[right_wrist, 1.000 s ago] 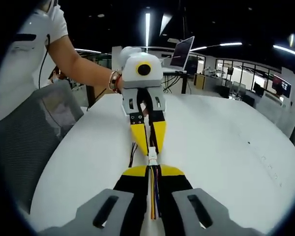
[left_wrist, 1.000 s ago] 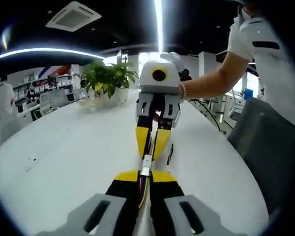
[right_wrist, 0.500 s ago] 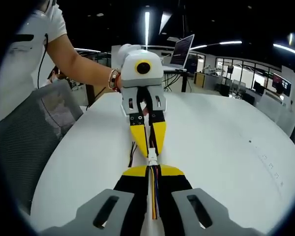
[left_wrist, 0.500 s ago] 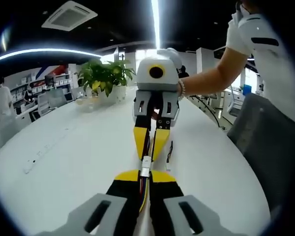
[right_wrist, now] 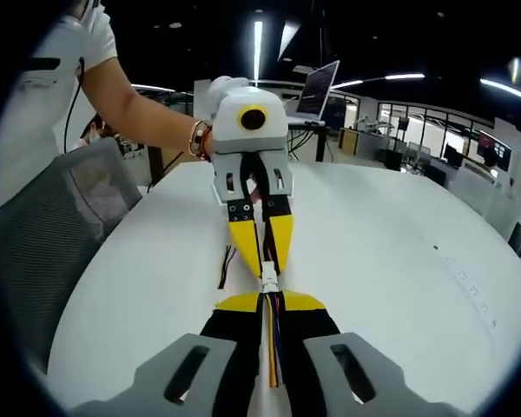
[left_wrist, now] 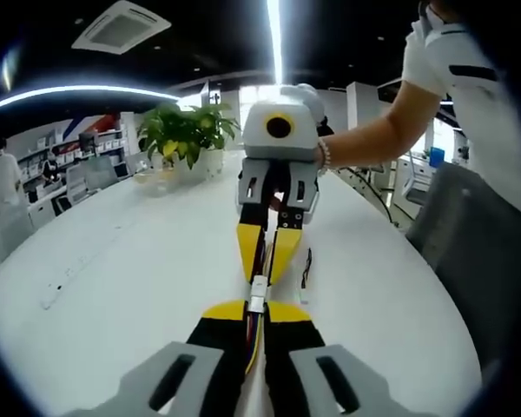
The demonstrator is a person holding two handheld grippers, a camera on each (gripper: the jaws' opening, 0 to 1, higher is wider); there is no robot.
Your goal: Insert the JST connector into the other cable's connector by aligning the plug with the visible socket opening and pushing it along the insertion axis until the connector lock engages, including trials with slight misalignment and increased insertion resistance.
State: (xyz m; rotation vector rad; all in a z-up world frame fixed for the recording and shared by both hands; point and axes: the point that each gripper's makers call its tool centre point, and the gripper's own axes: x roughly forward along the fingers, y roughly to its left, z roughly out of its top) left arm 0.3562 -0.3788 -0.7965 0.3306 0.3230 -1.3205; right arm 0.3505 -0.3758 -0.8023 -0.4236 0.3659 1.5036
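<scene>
A: Where are the two grippers?

B: They face each other tip to tip over the white table (left_wrist: 113,261). In the left gripper view the left gripper (left_wrist: 256,311) rises from 6 o'clock, its yellow-tipped jaws pressed together on a bundle of coloured wires (left_wrist: 253,334). The right gripper (left_wrist: 267,261) comes in from 12 o'clock, jaws likewise closed on its own cable.

A: And the connector?

B: The white connector (left_wrist: 258,291) sits at the centre, between the two sets of tips. In the right gripper view the right gripper (right_wrist: 270,301) pinches its wires (right_wrist: 272,347) tight, with the connector (right_wrist: 268,280) just past its tips, touching the left gripper (right_wrist: 265,252). Whether the lock has caught cannot be told.

A: Anything else?

B: A loose black cable (left_wrist: 306,265) lies at 3 o'clock of the joint, a potted plant (left_wrist: 187,135) stands at 11 o'clock, and a person's forearm (left_wrist: 373,143) reaches in from 2 o'clock.
</scene>
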